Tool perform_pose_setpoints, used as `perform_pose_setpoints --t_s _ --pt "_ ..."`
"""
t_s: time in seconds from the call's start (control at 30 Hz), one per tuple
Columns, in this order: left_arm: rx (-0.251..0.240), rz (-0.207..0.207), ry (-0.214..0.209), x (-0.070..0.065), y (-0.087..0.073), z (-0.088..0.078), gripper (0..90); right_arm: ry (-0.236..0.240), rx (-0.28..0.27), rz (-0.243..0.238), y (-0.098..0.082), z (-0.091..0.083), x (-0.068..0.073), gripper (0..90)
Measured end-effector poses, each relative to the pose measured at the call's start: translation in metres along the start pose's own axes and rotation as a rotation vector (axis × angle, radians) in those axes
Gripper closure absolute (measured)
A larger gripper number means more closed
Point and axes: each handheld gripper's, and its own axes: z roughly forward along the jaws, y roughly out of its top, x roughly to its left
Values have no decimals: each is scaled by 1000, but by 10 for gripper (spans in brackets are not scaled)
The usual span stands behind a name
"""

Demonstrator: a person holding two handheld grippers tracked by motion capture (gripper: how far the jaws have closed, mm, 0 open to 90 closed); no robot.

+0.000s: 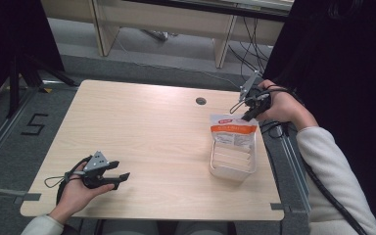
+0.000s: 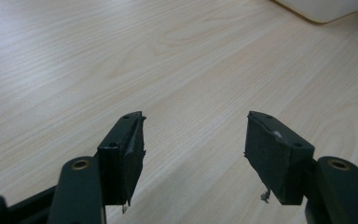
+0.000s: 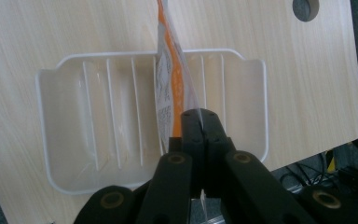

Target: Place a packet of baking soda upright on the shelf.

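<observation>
— How many things are on the bench (image 1: 142,137)?

— Two that matter: one white slotted tray (image 1: 232,164) near the right edge, and one orange-and-white packet (image 1: 233,129). There is also one round hole (image 1: 200,101) in the bench top, beyond the tray.

— Where is the packet?

— It stands upright at the far end of the tray, its lower part down among the ribs. From the right gripper view you see it edge-on (image 3: 170,79), rising from between two ribs of the tray (image 3: 74,112).

— And the grippers?

— Two, one in each hand. The right gripper (image 1: 250,111) is up at the packet's top edge, jaws pressed together with the thin packet edge pinched between them; its own view (image 3: 200,123) shows that plainly. The left gripper (image 1: 120,177) rests low over the bench near the front left, well apart from the tray. Its jaws are spread wide with bare wood between them (image 2: 196,140).

— Ribs in the tray?

— Several; the packet hides some, so I can't give a firm count.
</observation>
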Motion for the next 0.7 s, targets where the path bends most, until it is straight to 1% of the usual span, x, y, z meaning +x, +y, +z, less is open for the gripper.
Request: perform_pose_setpoints --t_s 0.2,0.27,0.3,0.33,0.4,0.43,0.5,0.53,0.6,0.67,0.7 --pt "-1 1 0 0 0 0 368 8 15 4 -1 3 0 900" --pt "-2 1 0 0 0 0 368 4 16 15 -1 4 0 900" --pt "-2 1 0 0 0 0 368 12 19 11 -1 4 0 900" --pt "-1 0 0 0 0 0 368 10 22 6 -2 5 -1 900" --pt "-1 0 0 0 0 0 368 11 26 16 -2 5 0 900" --pt "-1 0 0 0 0 0 368 20 27 13 -2 6 0 900" --pt "-2 0 -1 0 0 0 368 19 32 14 -3 6 0 900" --pt "-2 0 0 0 0 0 368 18 34 24 -3 6 0 897" --pt "1 1 0 0 0 0 368 13 36 31 -4 6 2 877" --pt "1 2 0 0 0 0 368 17 30 21 -4 7 1 830" --pt "2 3 2 0 0 0 368 12 23 35 -4 6 2 794"
